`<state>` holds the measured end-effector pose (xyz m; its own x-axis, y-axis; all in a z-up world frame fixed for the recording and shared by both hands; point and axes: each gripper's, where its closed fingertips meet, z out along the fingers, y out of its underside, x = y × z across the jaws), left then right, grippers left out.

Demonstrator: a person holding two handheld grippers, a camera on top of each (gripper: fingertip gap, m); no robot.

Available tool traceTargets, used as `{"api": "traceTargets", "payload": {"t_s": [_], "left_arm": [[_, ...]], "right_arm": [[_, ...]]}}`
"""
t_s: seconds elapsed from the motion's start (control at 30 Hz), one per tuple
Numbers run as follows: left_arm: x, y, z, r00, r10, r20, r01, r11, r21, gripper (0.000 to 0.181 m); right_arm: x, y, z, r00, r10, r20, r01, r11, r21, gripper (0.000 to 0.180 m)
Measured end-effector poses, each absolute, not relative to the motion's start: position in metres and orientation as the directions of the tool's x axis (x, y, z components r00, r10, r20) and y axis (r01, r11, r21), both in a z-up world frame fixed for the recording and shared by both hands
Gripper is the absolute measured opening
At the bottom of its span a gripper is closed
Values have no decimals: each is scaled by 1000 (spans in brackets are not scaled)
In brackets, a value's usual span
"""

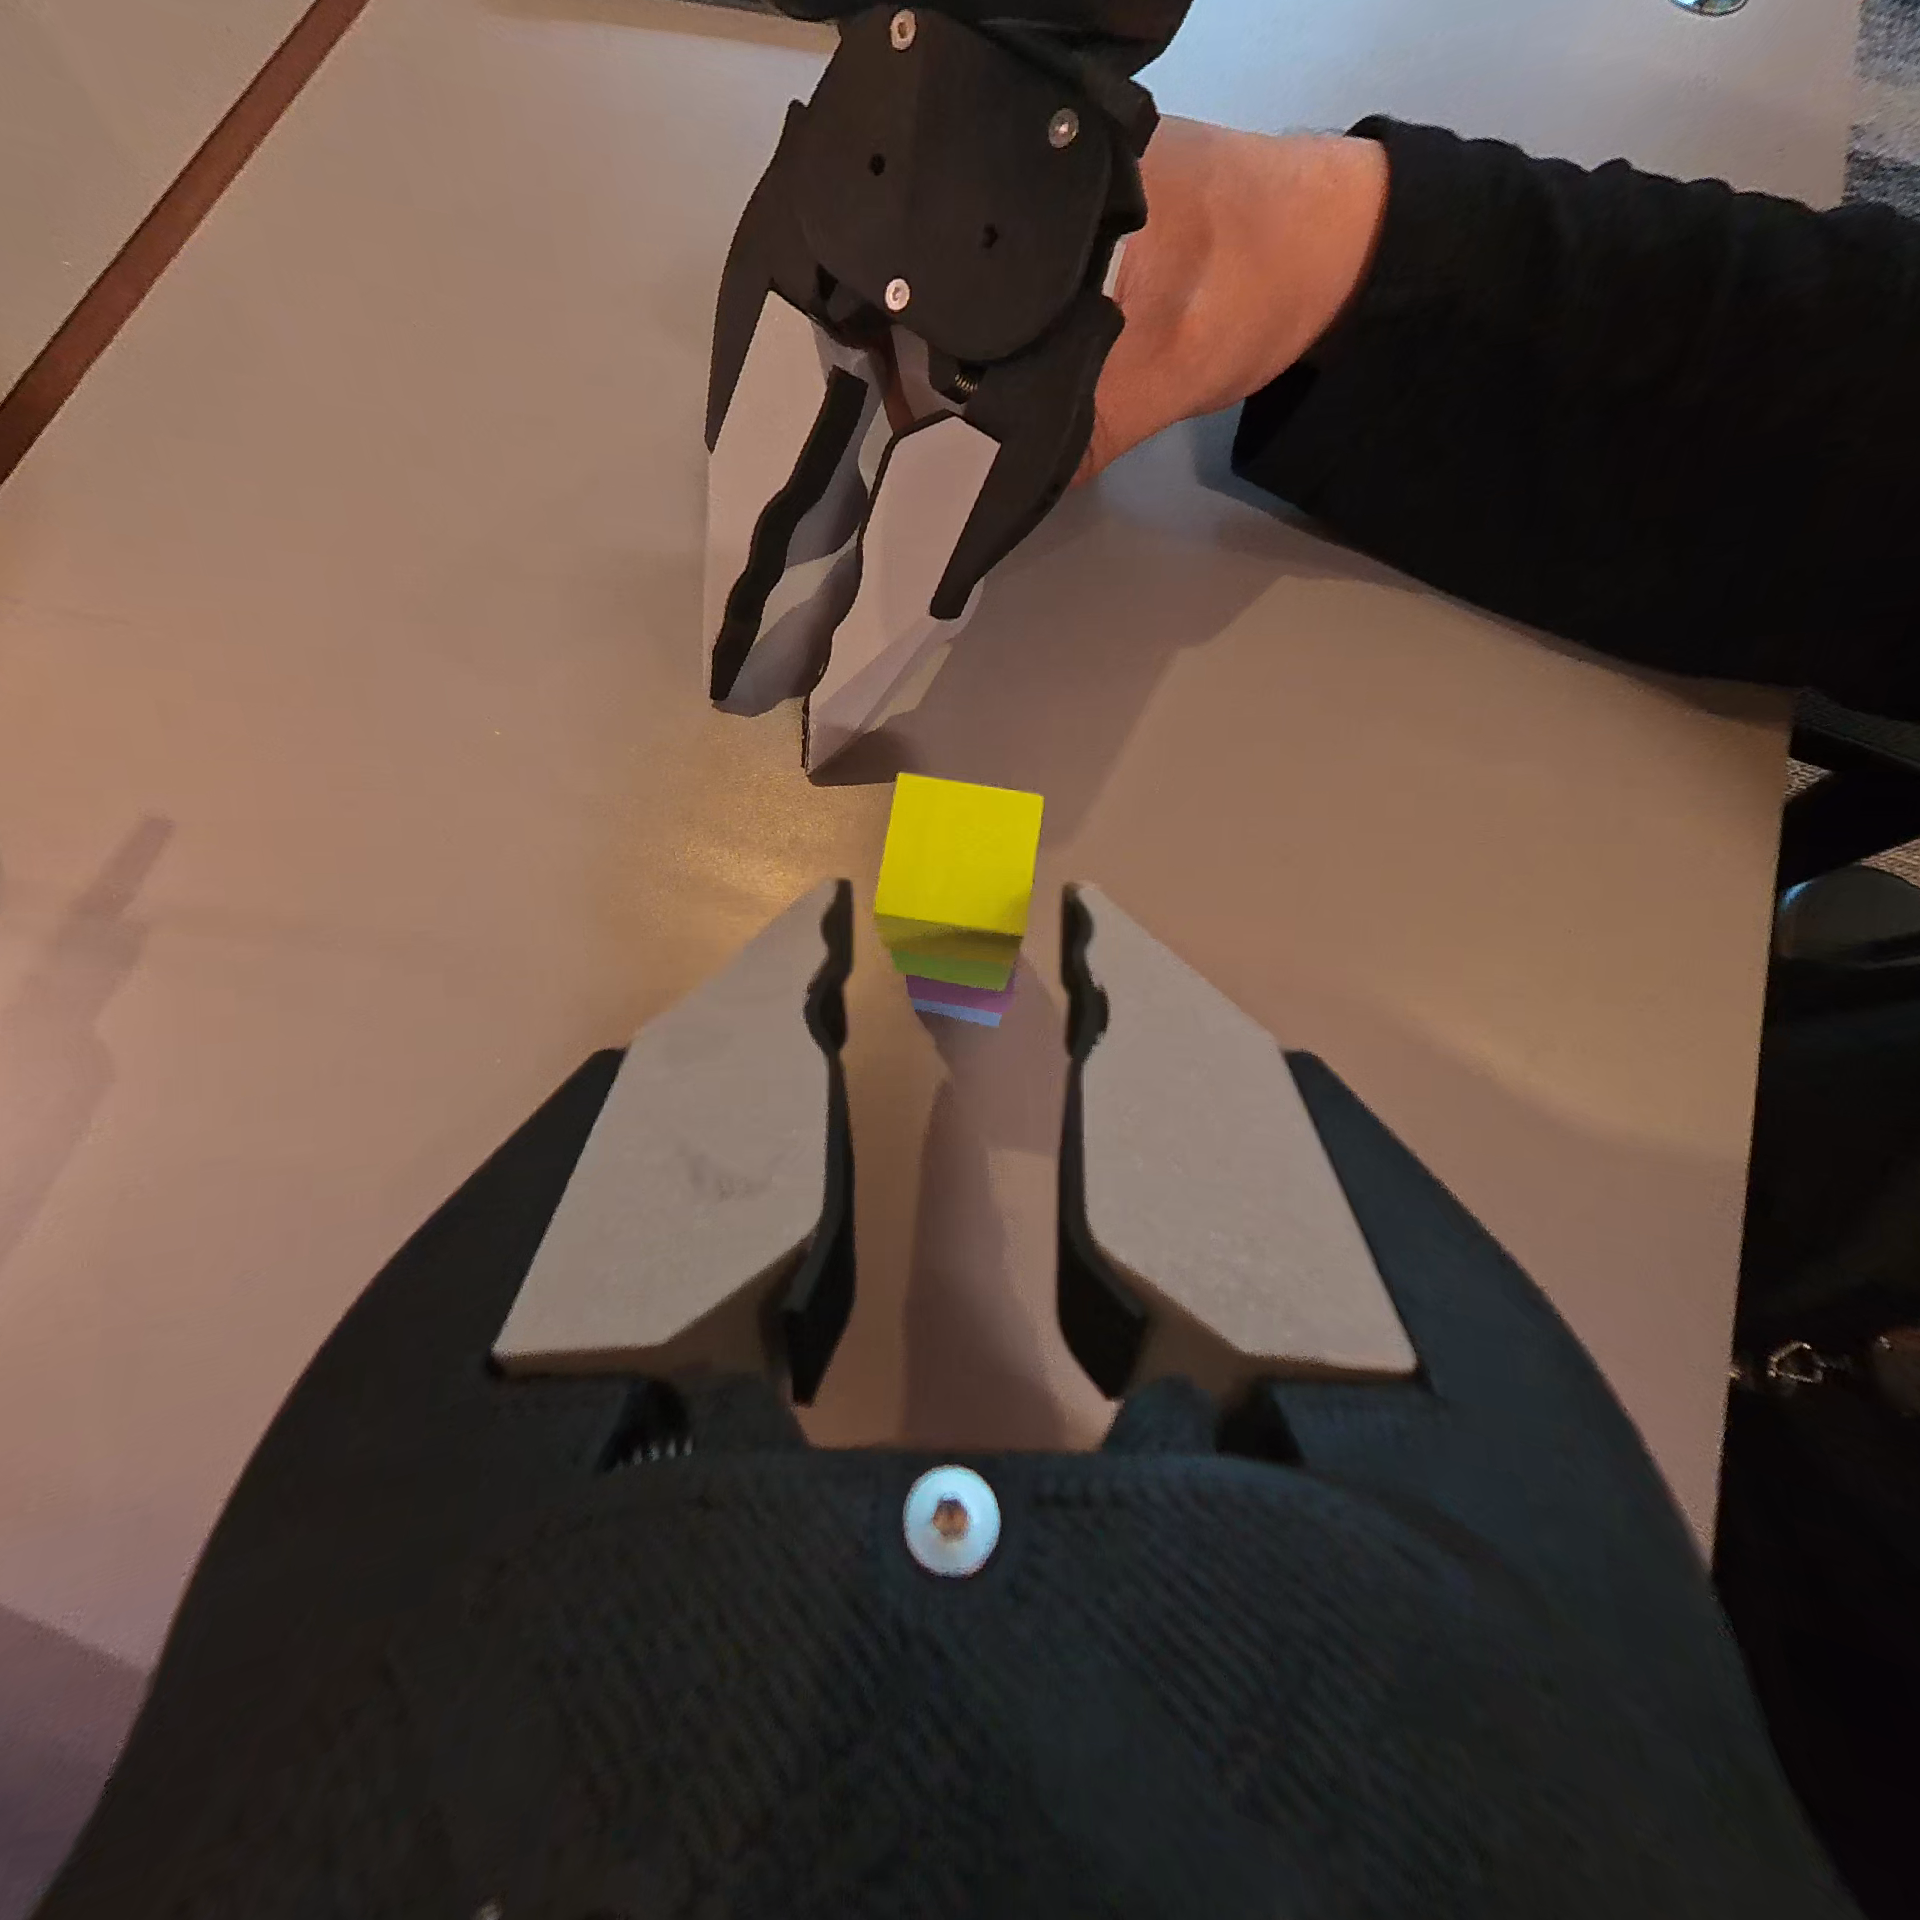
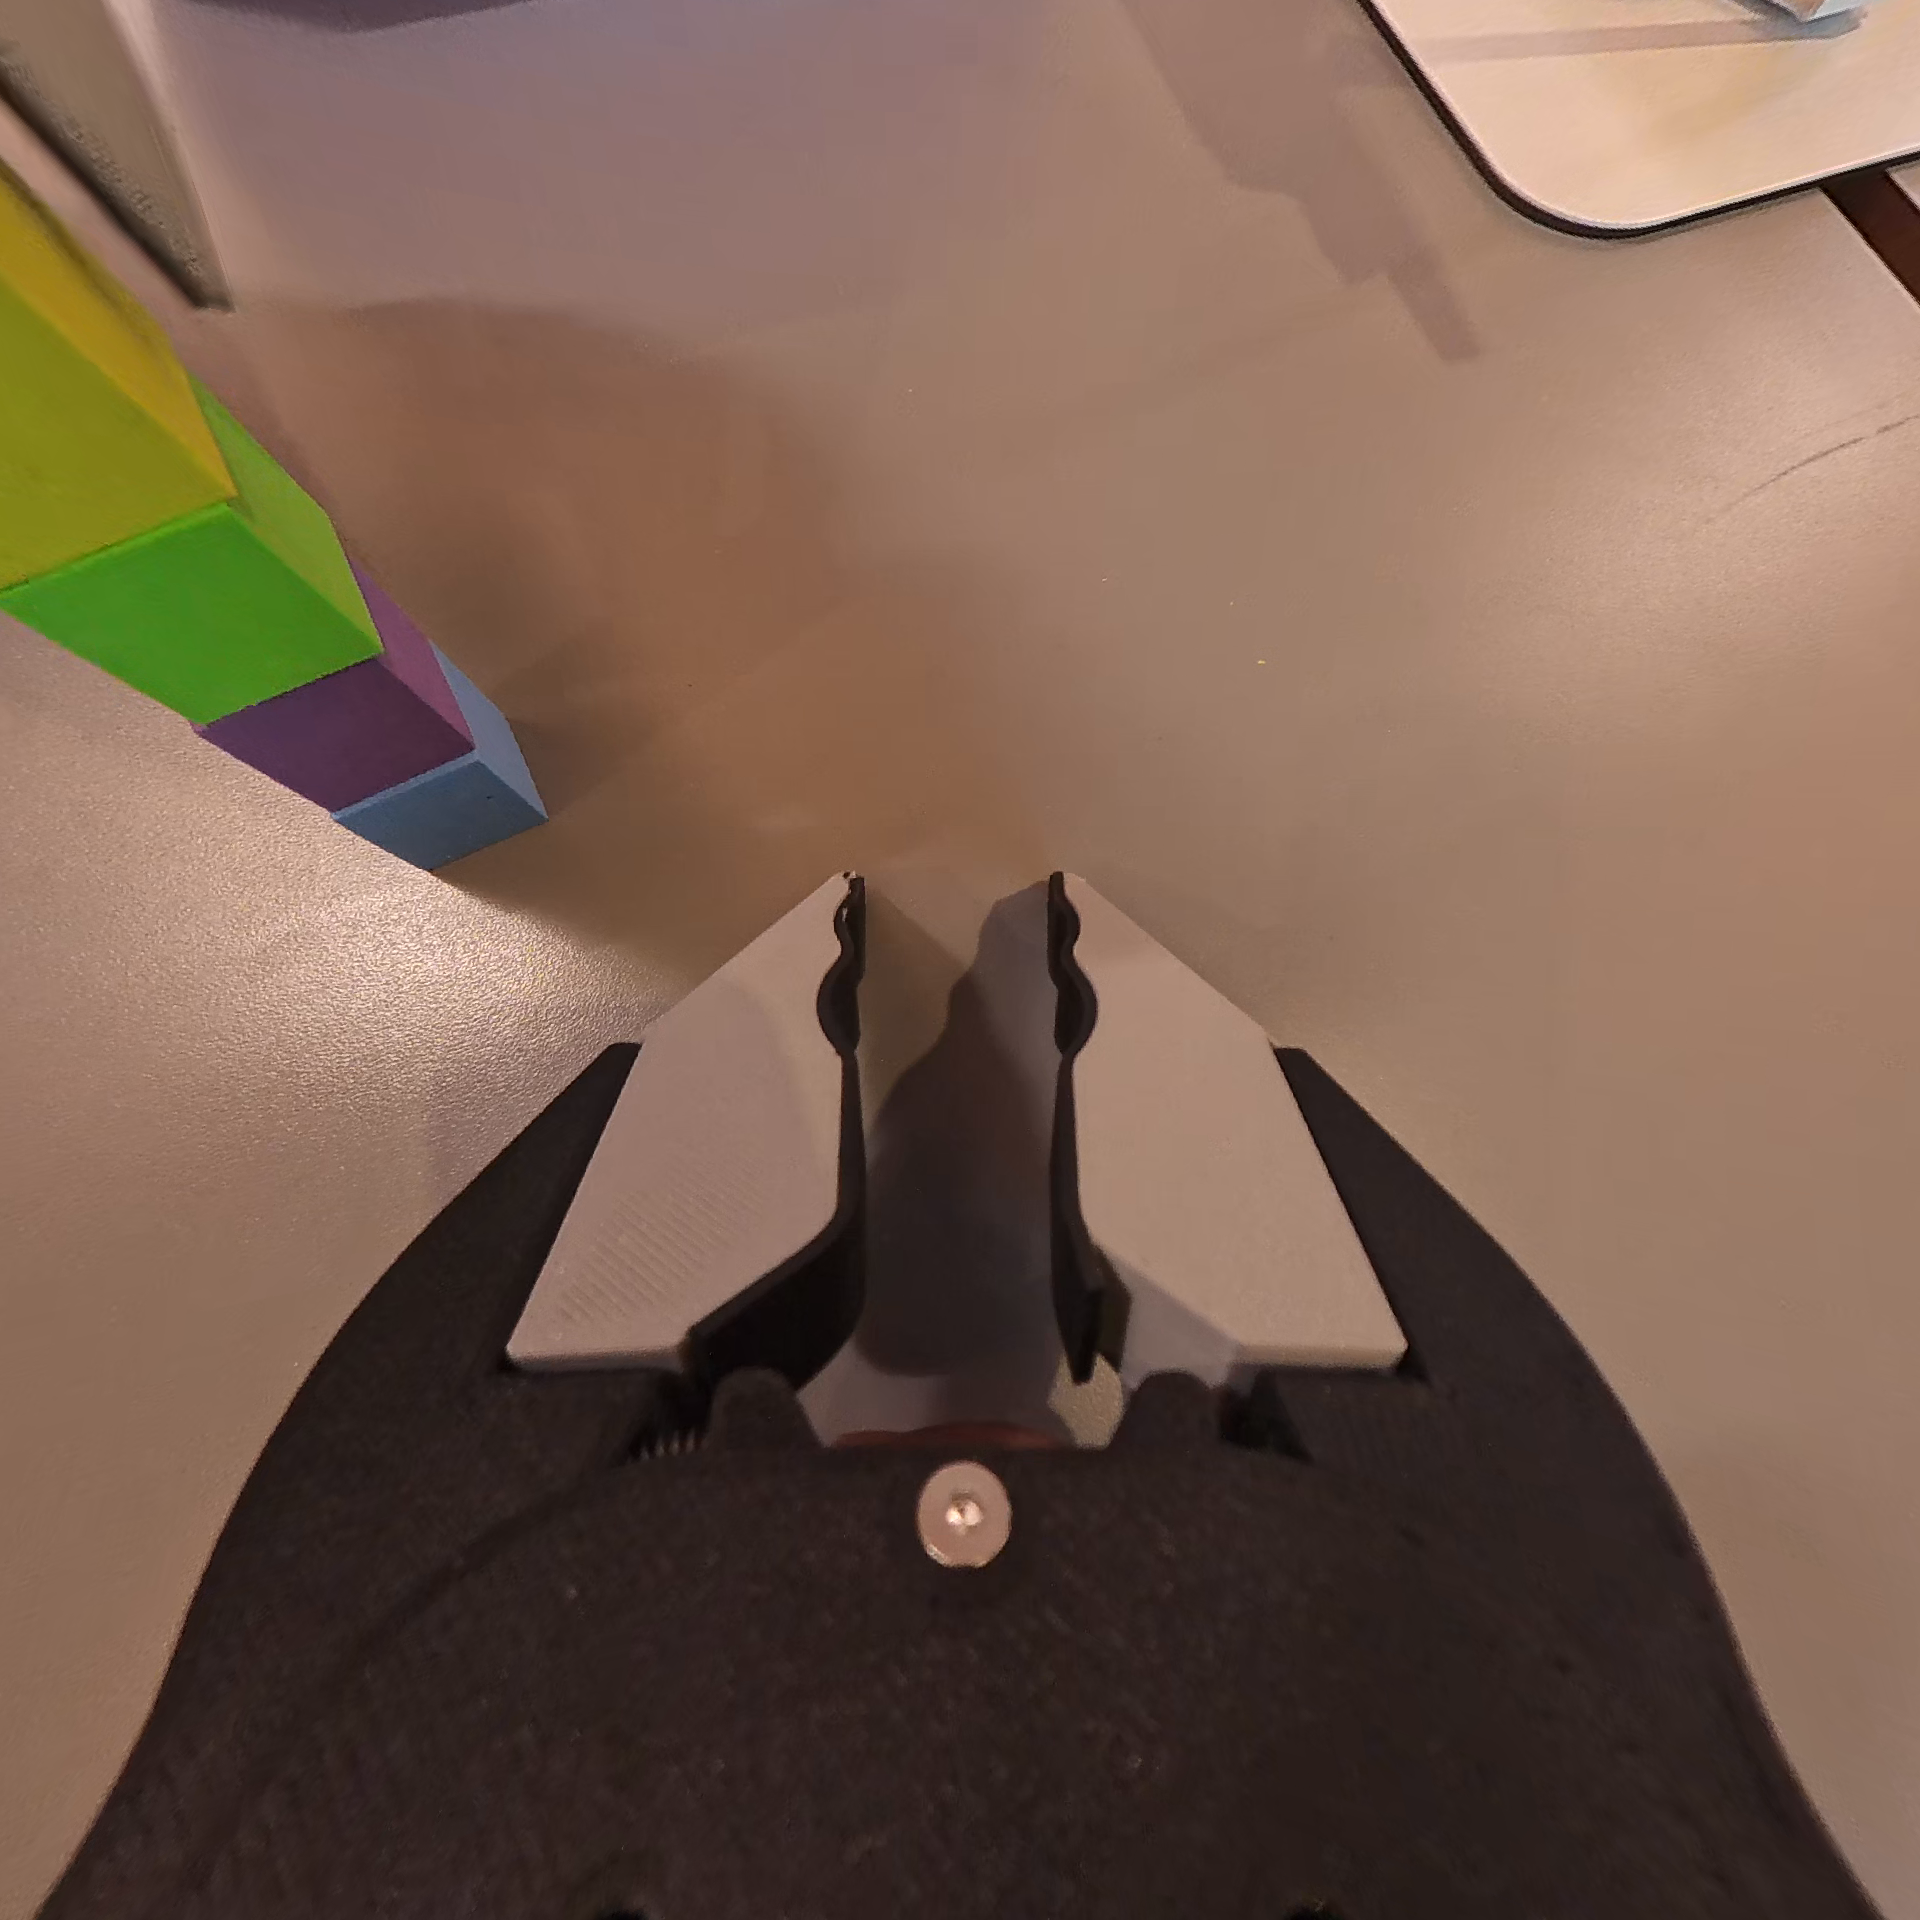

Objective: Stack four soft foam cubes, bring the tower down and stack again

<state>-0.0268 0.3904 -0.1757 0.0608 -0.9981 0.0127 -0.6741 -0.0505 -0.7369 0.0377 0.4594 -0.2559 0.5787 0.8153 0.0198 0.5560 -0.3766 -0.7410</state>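
Observation:
Four foam cubes stand as one tower on the table. From the top they are yellow (image 1: pixel 956 852), green (image 1: pixel 951 956), purple (image 1: pixel 961 997) and blue (image 1: pixel 961 1020). My left gripper (image 1: pixel 956 888) is open and empty. It looks down on the tower, and the yellow cube shows between its fingertips; I cannot tell whether they touch it. My right gripper (image 1: pixel 847 665) is open and empty just behind the tower, tips near the table. In the right wrist view the right gripper (image 2: pixel 954 883) is open, with the yellow (image 2: pixel 83 436), green (image 2: pixel 208 613), purple (image 2: pixel 343 738) and blue (image 2: pixel 447 810) cubes at its left.
A hand in a black sleeve (image 1: pixel 1558 364) holds the right gripper. The table edge (image 1: pixel 1766 935) runs down the right side. A light flat board with a dark rim (image 2: pixel 1662 104) lies at the far right. A brown strip (image 1: pixel 156 239) crosses the far left.

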Motion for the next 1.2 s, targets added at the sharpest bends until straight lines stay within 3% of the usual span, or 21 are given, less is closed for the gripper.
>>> {"api": "traceTargets", "payload": {"t_s": [0.23, 0.4, 0.53, 0.63, 0.7, 0.73, 0.8, 1.07, 1.2], "left_arm": [[-29, 396, -164, 91, -996, 23, -625, -75, -777, 68], [-35, 421, -143, 196, -979, 55, -501, -148, -853, 72], [-48, 439, -158, 280, -955, 101, -486, -232, -843, 72], [-64, 458, -186, 363, -926, 108, -520, -297, -801, 62], [-74, 471, -205, 415, -904, 105, -544, -340, -767, 53], [-77, 473, -214, 422, -900, 109, -558, -353, -751, 42], [-79, 470, -227, 394, -911, 123, -596, -356, -720, 0], [-87, 478, -257, 419, -908, 33, -690, -341, -639, 0], [-88, 480, -256, 432, -900, 47, -675, -358, -645, 0]], "right_arm": [[38, 459, -256, 579, 815, 20, 556, -377, -741, 33], [37, 459, -256, 578, 816, 20, 556, -376, -741, 33], [37, 458, -256, 574, 819, 25, 561, -371, -740, 34], [33, 452, -256, 536, 844, 22, 576, -347, -740, 33], [25, 439, -255, 467, 884, -8, 589, -318, -743, 16], [21, 431, -255, 423, 906, -25, 599, -300, -742, 6], [12, 414, -255, 338, 940, -51, 619, -263, -740, 0], [-23, 318, -243, -72, 955, -288, 670, -168, -723, 0], [-38, 302, -244, -144, 956, -255, 699, -84, -711, 0]]}}
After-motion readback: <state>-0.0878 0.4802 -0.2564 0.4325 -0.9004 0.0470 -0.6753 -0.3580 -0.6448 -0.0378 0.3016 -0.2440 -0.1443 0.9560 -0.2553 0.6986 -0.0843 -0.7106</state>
